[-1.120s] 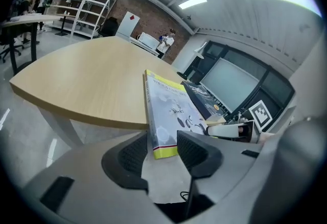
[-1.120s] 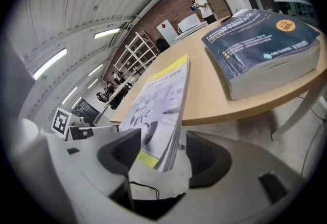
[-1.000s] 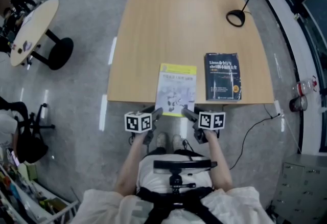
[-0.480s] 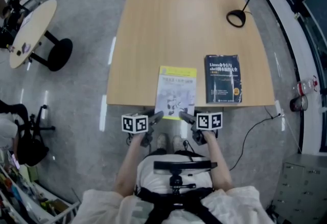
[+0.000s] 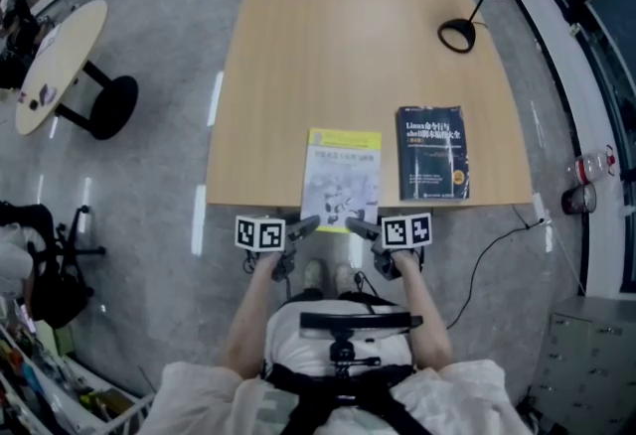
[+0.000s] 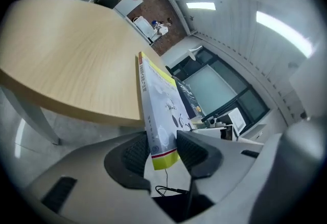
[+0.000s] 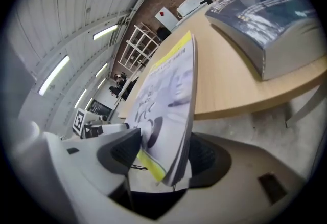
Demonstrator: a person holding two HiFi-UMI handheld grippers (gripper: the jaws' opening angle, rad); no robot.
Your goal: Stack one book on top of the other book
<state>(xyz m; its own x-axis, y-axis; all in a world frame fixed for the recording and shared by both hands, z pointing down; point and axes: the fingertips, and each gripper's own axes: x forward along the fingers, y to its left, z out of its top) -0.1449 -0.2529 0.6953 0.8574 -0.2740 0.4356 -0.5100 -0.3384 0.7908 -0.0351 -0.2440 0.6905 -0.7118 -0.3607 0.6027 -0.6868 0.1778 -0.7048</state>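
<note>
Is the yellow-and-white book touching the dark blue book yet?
Apart. The head view shows a strip of bare table between the yellow-and-white book and the dark blue book.

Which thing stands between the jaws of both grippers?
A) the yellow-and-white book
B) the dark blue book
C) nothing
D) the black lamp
A: the yellow-and-white book has its near end between the jaws of the left gripper and the right gripper.

Yellow book (image 5: pixel 343 177) at steeper tilt.
</note>
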